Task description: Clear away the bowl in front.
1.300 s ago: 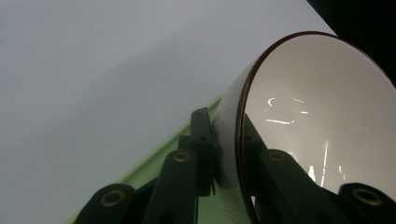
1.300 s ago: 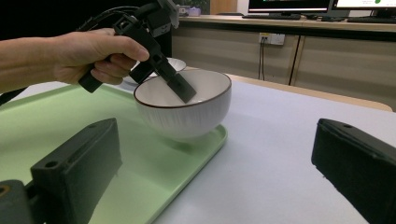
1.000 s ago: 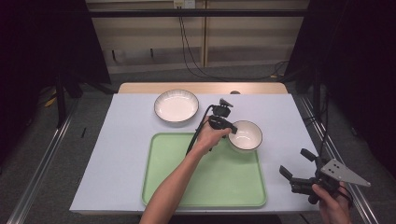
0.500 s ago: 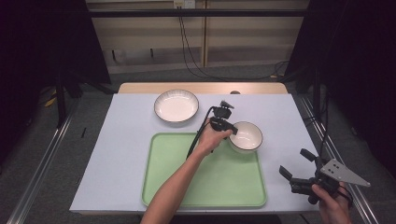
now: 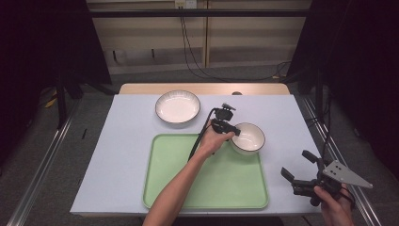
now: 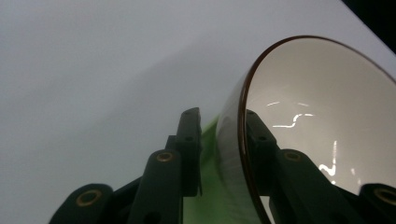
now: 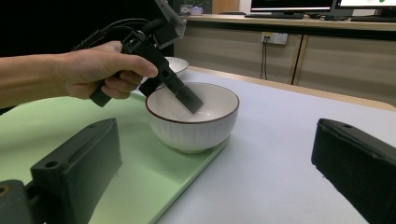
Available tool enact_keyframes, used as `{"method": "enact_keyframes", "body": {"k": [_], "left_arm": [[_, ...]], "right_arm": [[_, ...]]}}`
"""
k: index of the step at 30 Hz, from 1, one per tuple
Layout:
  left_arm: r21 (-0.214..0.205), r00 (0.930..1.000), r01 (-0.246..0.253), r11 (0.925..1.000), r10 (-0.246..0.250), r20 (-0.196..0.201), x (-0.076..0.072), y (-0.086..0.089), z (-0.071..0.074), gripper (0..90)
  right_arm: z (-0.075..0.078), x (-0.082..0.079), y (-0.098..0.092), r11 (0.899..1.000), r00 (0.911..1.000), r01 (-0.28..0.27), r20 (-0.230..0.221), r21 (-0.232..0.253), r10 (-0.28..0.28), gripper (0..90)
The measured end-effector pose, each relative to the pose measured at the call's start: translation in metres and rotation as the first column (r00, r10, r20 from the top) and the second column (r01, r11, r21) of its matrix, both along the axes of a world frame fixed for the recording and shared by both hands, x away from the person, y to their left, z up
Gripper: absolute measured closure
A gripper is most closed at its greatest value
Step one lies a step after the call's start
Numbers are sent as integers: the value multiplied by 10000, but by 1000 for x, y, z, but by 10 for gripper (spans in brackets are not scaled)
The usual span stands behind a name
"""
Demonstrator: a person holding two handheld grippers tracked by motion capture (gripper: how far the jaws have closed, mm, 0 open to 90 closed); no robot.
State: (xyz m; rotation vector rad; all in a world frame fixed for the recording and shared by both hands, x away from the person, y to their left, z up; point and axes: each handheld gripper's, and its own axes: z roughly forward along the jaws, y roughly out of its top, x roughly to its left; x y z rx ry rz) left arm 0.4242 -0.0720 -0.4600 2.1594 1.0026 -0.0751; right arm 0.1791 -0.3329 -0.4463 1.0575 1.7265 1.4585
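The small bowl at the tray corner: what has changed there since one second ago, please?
The left gripper straddles the rim of the small bowl, and its jaws have just been opening; in the left gripper view a gap shows beside the outer wall. The bowl rests where it was, on the corner of the green tray. The right gripper and the large bowl kept their places.

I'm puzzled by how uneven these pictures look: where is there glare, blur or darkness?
High view: the room around the lit table is nearly black. Left gripper view: bright streaks of glare inside the bowl, and the near left tongs look soft. Right gripper view: its own right tongs are blurred, the bowl sharper.
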Motion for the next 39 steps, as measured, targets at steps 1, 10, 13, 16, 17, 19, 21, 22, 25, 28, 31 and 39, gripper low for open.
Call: {"method": "enact_keyframes", "body": {"k": [1,10,13,16,17,19,21,22,25,28,31,39], "left_arm": [[47,9999,110,9999,-110,10,1,2,0,682],[-31,9987,207,9998,-205,468,1,4,3,480],[-20,9969,411,9992,-409,673,1,4,3,423],[225,9957,93,9997,-113,916,0,2,4,269],[234,9939,-54,9997,28,1100,0,2,4,260],[160,9932,-299,9994,279,1135,0,2,5,195],[177,9918,-311,9994,287,1246,0,2,6,120],[177,9918,-311,9994,287,1246,0,2,6,98],[-45,9914,-286,9996,290,1273,0,5,7,41],[-140,9905,-134,9998,152,1365,-1,6,8,32],[-294,9889,-103,9995,145,1477,-6,11,10,33],[-483,9766,-56,9988,159,2143,-16,26,17,32]], "right_arm": [[0,0,0,10000,10000,22,-1,-45,-23,11],[0,0,0,10000,10000,2,6,-18,-2,11],[0,0,0,10000,10000,-1,17,-20,1,10],[0,0,0,10000,10000,29,-15,-21,-29,11],[0,0,-1,10000,10000,28,-3,-25,-28,10],[0,0,-1,10000,10000,30,24,-33,-30,10],[0,0,0,10000,10000,32,19,-46,-32,10],[0,0,0,10000,10000,28,19,-48,-28,11],[0,0,0,10000,10000,29,16,-35,-29,10],[0,0,-1,10000,10000,27,-5,-24,-27,11],[1,0,-1,10000,10000,45,56,-42,-44,10],[1,0,0,10000,10000,57,16,-40,-57,10]]}}
